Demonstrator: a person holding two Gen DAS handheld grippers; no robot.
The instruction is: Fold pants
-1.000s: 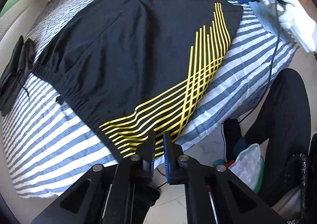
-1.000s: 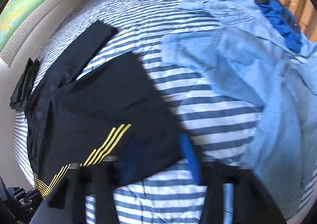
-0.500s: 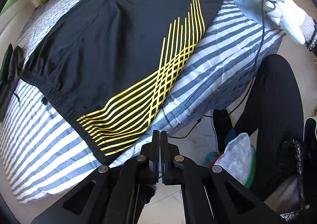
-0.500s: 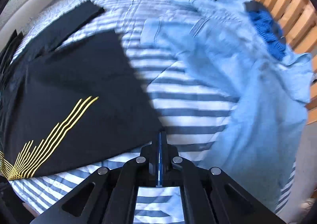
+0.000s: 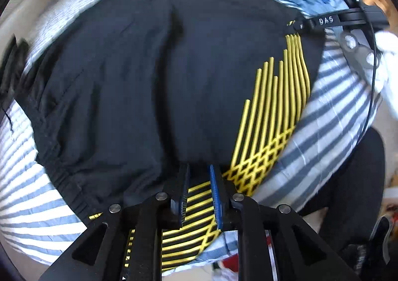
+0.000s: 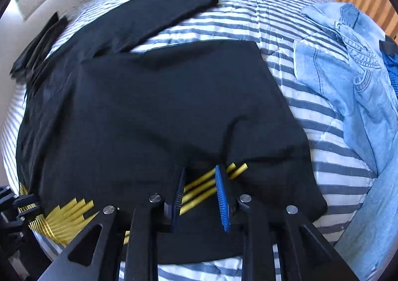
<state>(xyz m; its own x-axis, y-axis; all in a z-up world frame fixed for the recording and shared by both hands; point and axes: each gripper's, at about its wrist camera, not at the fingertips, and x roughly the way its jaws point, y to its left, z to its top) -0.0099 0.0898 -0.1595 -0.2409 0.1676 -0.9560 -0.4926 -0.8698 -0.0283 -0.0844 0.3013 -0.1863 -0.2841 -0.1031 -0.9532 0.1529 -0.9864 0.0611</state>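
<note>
I find the black pants (image 5: 154,77) spread flat across the bed (image 5: 330,117), which carries a blue-and-white striped cover. The waistband sits toward the left of the left wrist view, and the yellow stripe pattern (image 5: 271,117) runs along the near edge of the fabric. In the right wrist view one leg lies angled away toward the far side of the bed, apart from the main panel.

My left gripper (image 5: 199,176) points steeply down over the near edge of the pants. Its fingers (image 5: 216,194) have just been opening and now stand slightly apart. I see the yellow-striped fabric in the gap below them, but the pads do not press on it, so I report the grip as released.

My right gripper (image 6: 200,181) likewise hangs over the near edge of the pants. Its fingers (image 6: 222,196) have also just been opening and stand parted; yellow stripes show between them, with no clamping visible. In the left wrist view this gripper appears at the far right corner of the pants, carried by a hand in a white glove (image 5: 385,62).

A heap of light blue denim clothing (image 6: 353,87) lies on the bed to the right of the pants, not touching them. A small dark item (image 6: 37,42) rests at the bed's left edge.
</note>
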